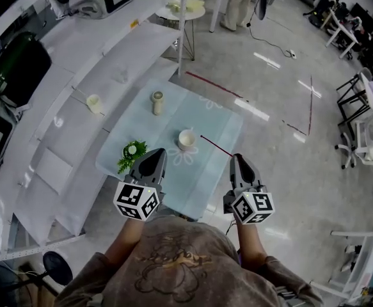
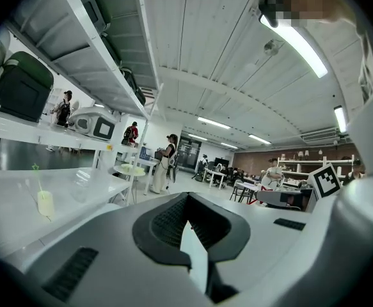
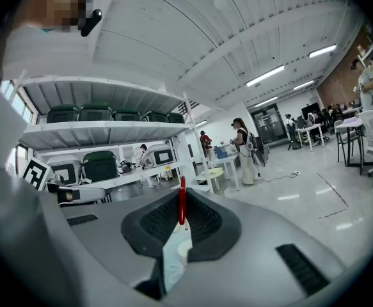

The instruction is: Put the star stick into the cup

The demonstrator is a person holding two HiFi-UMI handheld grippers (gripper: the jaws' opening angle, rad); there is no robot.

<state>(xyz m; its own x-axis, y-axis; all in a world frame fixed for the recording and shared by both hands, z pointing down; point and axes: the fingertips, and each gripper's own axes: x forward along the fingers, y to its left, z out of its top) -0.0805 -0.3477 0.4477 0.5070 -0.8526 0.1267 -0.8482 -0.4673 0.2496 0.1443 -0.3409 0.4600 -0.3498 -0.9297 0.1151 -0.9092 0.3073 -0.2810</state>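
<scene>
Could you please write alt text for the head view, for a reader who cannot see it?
Seen from above, a person's right gripper holds a thin red stick pointing toward a white cup on a pale blue table. The left gripper hovers beside a small green plant.

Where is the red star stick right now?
The star stick is pinched in the right gripper, at the head view's right, its free end pointing at the white cup on the pale blue table.
</scene>
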